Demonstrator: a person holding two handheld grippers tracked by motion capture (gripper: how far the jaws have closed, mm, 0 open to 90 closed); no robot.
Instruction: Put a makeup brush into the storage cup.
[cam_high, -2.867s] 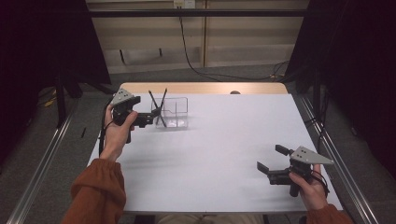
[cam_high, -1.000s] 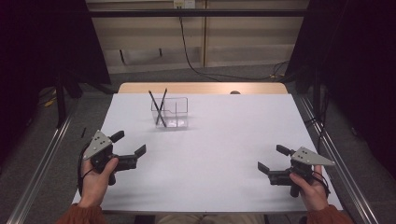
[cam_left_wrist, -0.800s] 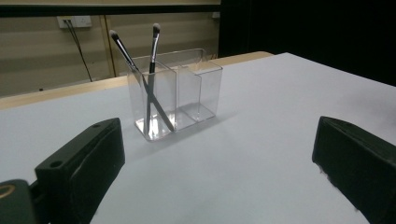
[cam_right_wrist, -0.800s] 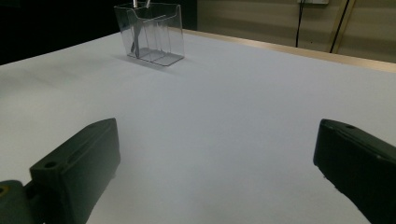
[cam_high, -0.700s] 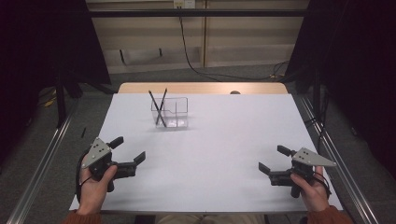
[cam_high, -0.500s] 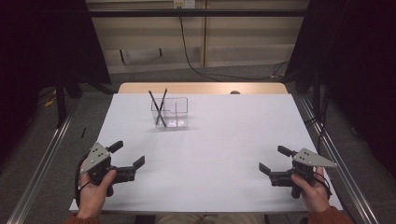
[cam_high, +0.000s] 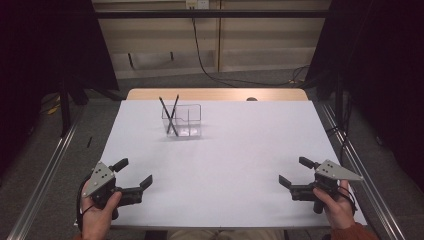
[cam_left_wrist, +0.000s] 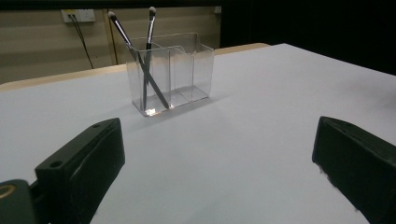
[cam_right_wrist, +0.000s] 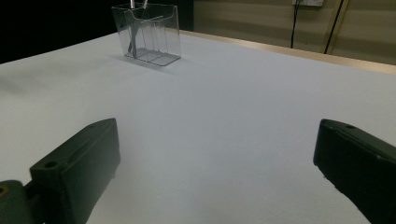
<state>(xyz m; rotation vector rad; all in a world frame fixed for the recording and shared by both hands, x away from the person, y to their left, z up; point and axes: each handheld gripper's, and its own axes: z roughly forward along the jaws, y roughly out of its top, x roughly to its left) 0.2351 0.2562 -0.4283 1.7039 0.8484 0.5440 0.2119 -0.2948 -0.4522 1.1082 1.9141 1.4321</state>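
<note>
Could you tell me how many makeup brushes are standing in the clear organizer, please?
2. Both stand in the left end compartment of the clear organizer, crossing each other: one brush leans left at the top, the other brush leans right. None seem hidden.

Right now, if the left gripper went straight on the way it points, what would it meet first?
Probably nothing: the left gripper, open, looks across bare table. The clear organiser with two brushes sits left of its line, though depth is uncertain.

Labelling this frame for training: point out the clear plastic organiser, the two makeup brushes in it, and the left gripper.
Clear plastic compartment organiser (cam_left_wrist: 196, 70), left gripper view, front wall.
Two thin dark makeup brushes (cam_left_wrist: 148, 79), left gripper view, where the handles cross.
Left gripper (cam_high: 134, 175), high view, between its open fingers.
</note>
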